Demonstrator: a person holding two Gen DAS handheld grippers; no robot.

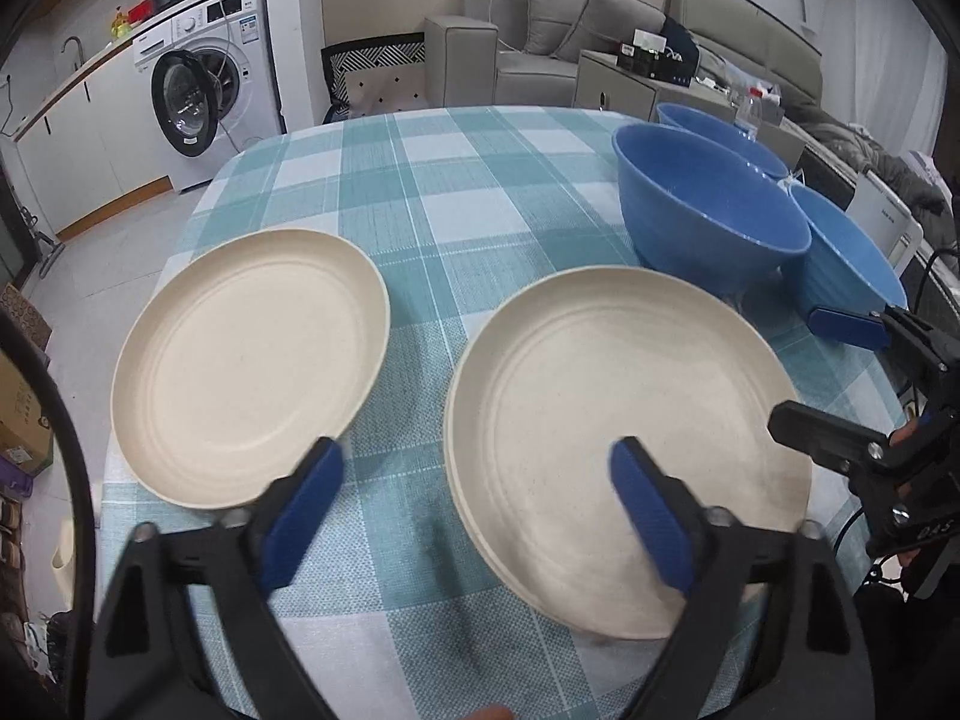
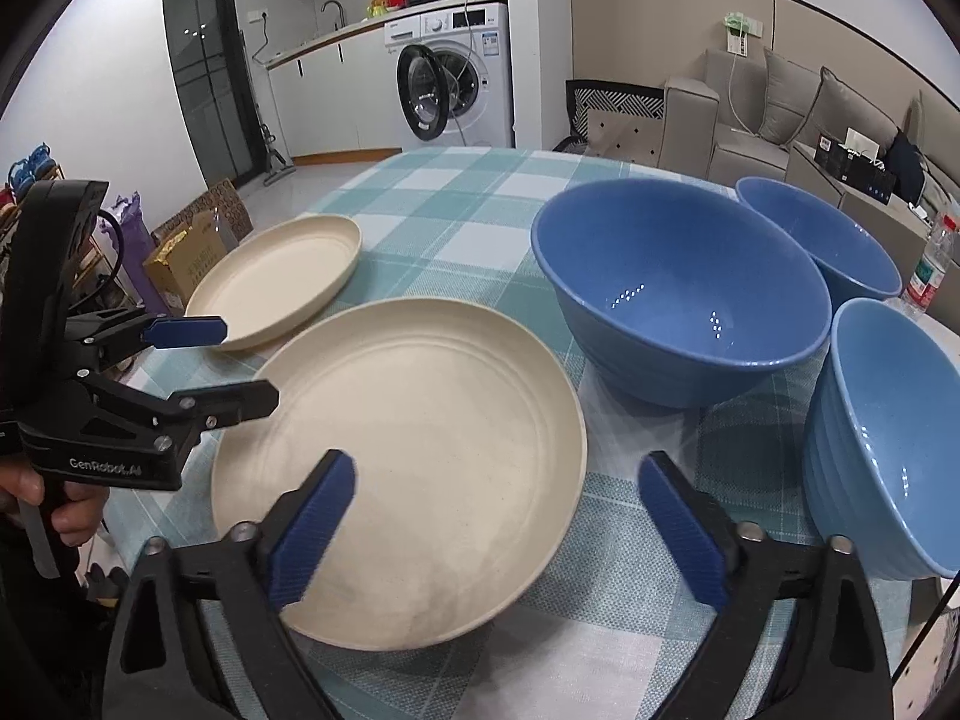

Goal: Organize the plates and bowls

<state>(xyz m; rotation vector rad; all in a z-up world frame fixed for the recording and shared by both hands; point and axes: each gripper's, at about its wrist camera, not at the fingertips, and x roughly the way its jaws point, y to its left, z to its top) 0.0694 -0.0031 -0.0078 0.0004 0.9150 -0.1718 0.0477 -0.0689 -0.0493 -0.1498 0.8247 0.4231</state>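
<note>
Two cream plates lie on the checked tablecloth [image 1: 456,192]: one at the left [image 1: 252,366], one nearer and larger in view [image 1: 624,438], with what looks like a second rim under its left edge. My left gripper [image 1: 474,462] is open above that plate's left rim, holding nothing. My right gripper [image 2: 498,468] is open over the same plate's [image 2: 420,438] right rim, also holding nothing. Three blue bowls stand upright at the right: a big one [image 2: 690,300], one behind it [image 2: 828,240] and a paler one [image 2: 888,450]. The far plate [image 2: 282,276] lies untouched.
The table's rounded edge drops off just left of the far plate. A plastic bottle [image 2: 930,276] stands behind the bowls. Cardboard boxes [image 2: 186,258] sit on the floor at the left. A washing machine [image 2: 456,78] and a sofa [image 2: 780,120] stand beyond the table.
</note>
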